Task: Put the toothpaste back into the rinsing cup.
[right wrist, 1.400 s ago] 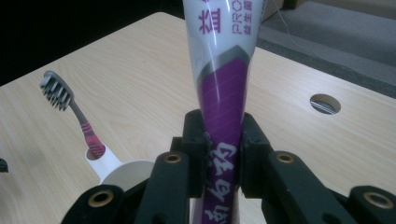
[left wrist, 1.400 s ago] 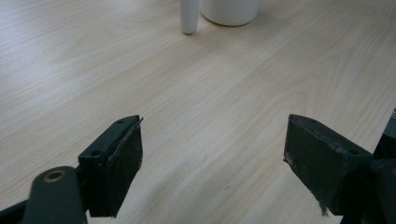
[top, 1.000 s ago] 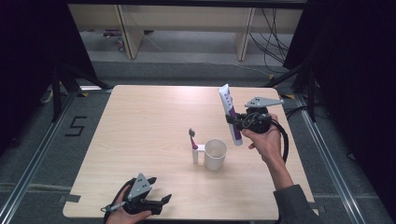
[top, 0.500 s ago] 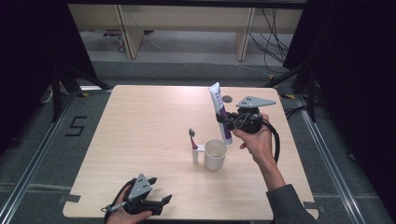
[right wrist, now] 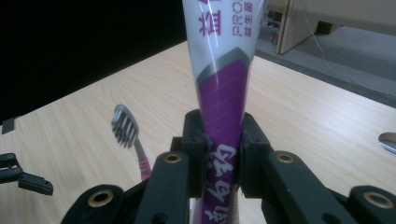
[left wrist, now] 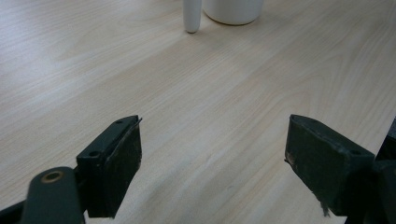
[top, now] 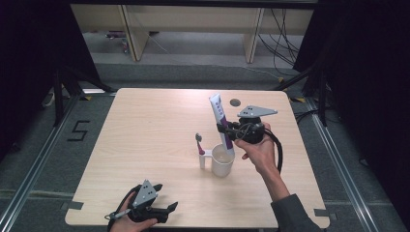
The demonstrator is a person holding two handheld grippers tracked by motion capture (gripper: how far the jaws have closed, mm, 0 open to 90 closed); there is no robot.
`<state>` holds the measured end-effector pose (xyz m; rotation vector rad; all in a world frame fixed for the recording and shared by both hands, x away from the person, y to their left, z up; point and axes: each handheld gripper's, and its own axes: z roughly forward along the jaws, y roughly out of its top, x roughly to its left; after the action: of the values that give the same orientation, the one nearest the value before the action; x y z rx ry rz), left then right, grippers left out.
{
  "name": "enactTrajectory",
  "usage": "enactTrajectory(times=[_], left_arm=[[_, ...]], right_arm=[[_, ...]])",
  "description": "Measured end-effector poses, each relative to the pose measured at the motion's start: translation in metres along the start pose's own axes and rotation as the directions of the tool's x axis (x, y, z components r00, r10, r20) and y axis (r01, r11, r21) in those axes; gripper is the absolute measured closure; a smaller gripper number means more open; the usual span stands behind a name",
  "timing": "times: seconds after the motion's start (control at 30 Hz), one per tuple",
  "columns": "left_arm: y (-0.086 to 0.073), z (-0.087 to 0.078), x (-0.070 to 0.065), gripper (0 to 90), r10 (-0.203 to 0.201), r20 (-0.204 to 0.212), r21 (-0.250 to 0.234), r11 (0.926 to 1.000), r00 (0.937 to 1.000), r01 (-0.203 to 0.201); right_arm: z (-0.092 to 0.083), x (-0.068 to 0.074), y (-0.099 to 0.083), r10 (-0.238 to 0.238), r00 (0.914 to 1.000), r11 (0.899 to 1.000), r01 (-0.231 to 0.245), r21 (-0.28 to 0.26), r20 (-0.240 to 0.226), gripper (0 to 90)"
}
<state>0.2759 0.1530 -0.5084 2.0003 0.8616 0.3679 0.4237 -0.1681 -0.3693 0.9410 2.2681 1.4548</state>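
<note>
Above the mug, the right hand-held gripper clamps a toothpaste tube, its lower end seemingly hidden.

1. The left gripper hovers low over the pale wooden counter, jaws wide apart with nothing between them.
2. A white cup stands far ahead, a white handle just beside it.

White-and-purple toothpaste tube stands nearly upright, tipped toward eleven o'clock, its lower end over the white mug.
</note>
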Motion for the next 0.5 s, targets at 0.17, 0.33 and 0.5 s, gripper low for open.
enactTrajectory(times=[0.17,0.33,0.5], left_arm=[[0.0,-0.002,0.002,18.0,0.026,-0.01,0.022,0.9994,0.9996,-0.025],[0.0,0.0,0.0,18.0,0.002,0.0,0.001,1.0,1.0,-0.002],[0.0,-0.001,0.002,18.0,0.027,-0.007,0.023,0.9994,0.9996,-0.027]], right_arm=[[0.003,0.0,-0.005,-0.021,0.9998,1.0,0.021,0.006,-0.007,76.7],[0.005,0.002,-0.011,0.005,1.0,1.0,-0.005,0.016,-0.006,76.7],[0.009,0.001,-0.018,-0.013,0.9999,1.0,0.013,0.021,-0.009,76.7]])
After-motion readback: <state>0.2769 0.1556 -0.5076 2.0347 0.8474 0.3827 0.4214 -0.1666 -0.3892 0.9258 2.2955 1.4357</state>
